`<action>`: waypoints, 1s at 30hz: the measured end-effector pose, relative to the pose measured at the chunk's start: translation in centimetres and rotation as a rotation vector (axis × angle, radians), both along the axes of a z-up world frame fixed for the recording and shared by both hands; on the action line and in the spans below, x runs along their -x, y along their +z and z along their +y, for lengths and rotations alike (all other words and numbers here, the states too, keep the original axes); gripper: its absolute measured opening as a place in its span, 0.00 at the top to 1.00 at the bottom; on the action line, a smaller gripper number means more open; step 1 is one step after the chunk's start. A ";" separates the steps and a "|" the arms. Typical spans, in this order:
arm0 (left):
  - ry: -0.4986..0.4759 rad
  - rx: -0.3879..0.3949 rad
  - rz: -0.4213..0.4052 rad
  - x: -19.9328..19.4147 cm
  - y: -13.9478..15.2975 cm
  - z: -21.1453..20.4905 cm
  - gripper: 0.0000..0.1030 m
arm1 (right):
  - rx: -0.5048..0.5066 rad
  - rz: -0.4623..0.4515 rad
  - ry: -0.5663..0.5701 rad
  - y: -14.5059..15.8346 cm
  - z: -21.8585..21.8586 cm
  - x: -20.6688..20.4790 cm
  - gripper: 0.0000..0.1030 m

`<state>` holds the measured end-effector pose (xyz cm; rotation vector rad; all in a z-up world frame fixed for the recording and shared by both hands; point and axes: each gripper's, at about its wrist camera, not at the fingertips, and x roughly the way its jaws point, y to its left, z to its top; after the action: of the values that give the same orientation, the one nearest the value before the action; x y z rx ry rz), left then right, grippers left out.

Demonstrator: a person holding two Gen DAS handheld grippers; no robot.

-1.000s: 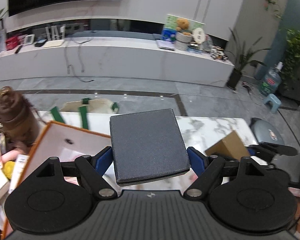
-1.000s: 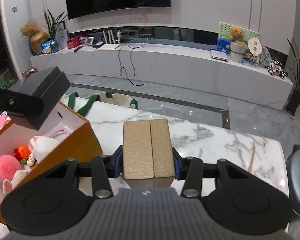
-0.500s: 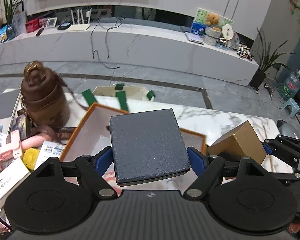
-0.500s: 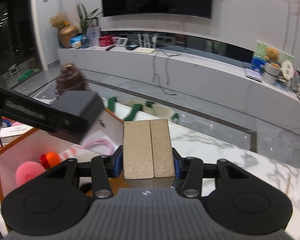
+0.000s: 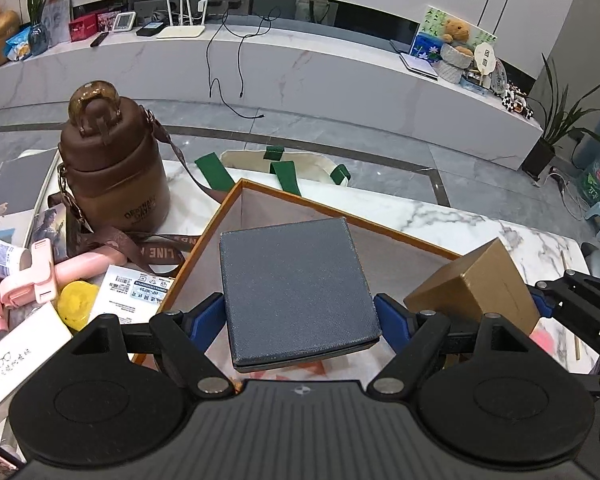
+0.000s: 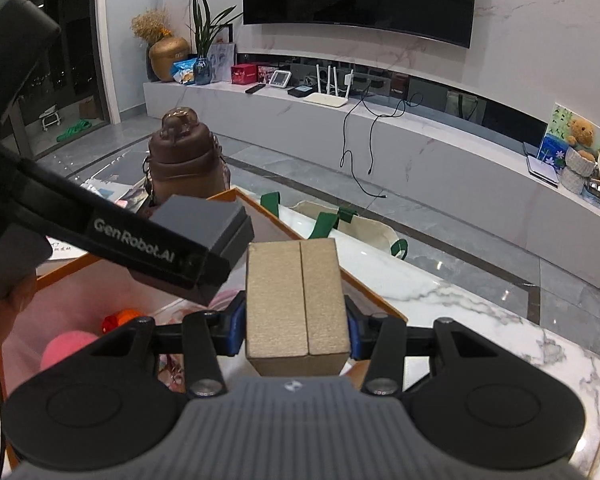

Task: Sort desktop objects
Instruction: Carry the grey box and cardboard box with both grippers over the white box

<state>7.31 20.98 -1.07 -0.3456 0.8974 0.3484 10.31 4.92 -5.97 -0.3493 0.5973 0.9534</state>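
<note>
Both grippers grip boxes above the orange box [image 5: 236,200]: left gripper [image 5: 298,314] clamps the grey box [image 5: 296,292], right gripper [image 6: 296,318] the gold box [image 6: 296,300] at three o'clock.

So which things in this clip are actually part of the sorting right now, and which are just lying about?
In the job:
- square dark grey box, gripped in the left claw
- gold cardboard box, gripped in the right claw
- orange-rimmed open box beneath both

Lying about:
- brown barrel-shaped bottle with strap
- cream tote bag with green handles
- yellow round item
</note>
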 end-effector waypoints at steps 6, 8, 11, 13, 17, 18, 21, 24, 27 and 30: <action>0.011 0.004 0.002 -0.4 -0.6 0.5 0.09 | -0.030 -0.031 -0.009 -0.5 0.9 -0.2 0.53; 0.012 0.013 0.005 -0.5 -0.9 0.8 0.09 | -0.033 -0.034 -0.008 -0.7 1.2 -0.2 0.53; 0.012 0.023 0.011 -0.8 -1.4 1.1 0.09 | -0.017 -0.035 -0.006 -1.3 1.8 -0.3 0.53; 0.010 0.030 0.016 -0.9 -1.8 1.3 0.09 | 0.000 -0.036 0.002 -1.8 2.3 -0.2 0.53; 0.011 0.047 0.033 -1.2 -2.7 1.6 0.09 | 0.032 -0.052 0.010 -2.5 3.4 -0.2 0.53; 0.012 0.051 0.036 -1.3 -2.9 1.7 0.09 | 0.040 -0.056 0.011 -2.7 3.5 -0.2 0.53; 0.011 0.058 0.044 -1.5 -3.4 1.7 0.09 | 0.067 -0.069 0.017 -3.2 4.0 0.0 0.53; 0.008 0.023 0.057 -1.9 -3.6 1.3 0.09 | 0.098 -0.076 0.024 -3.7 4.3 0.1 0.53; 0.005 -0.003 0.065 -2.1 -3.8 1.0 0.09 | 0.129 -0.082 0.022 -4.2 4.4 0.0 0.53; 0.000 -0.013 0.071 -2.3 -3.9 0.7 0.09 | 0.143 -0.082 0.015 -4.6 4.5 0.1 0.53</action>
<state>9.65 21.64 -4.93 -0.3226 0.9642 0.3679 10.25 9.37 -10.58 -0.5189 0.5905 0.9086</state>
